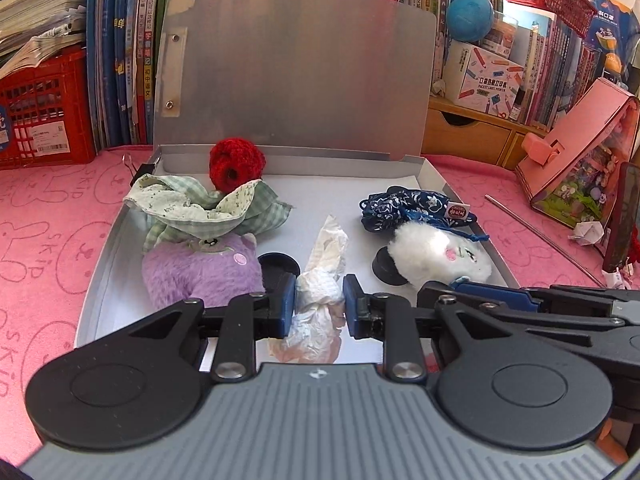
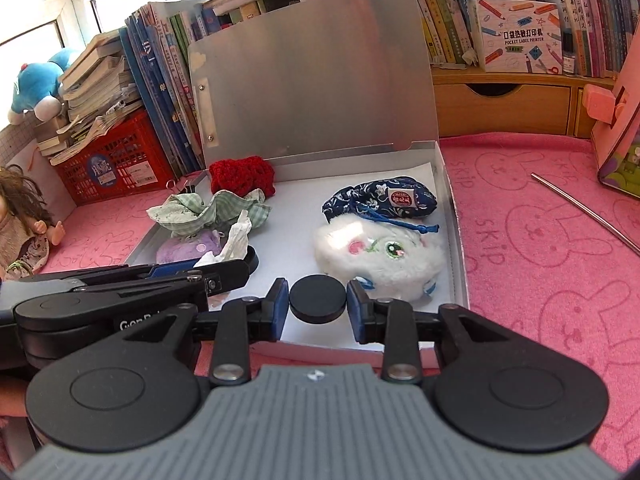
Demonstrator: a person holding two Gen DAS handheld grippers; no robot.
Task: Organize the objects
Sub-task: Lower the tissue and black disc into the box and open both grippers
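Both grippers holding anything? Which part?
Left gripper pinches the crumpled tissue around its middle. Right gripper clamps the black disc by its rim, on opposite edges.

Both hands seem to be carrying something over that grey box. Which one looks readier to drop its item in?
Probably the right gripper: its black round disc hangs over bare white lining in the open grey box. The left gripper holds crumpled white tissue close beside a purple plush toy.
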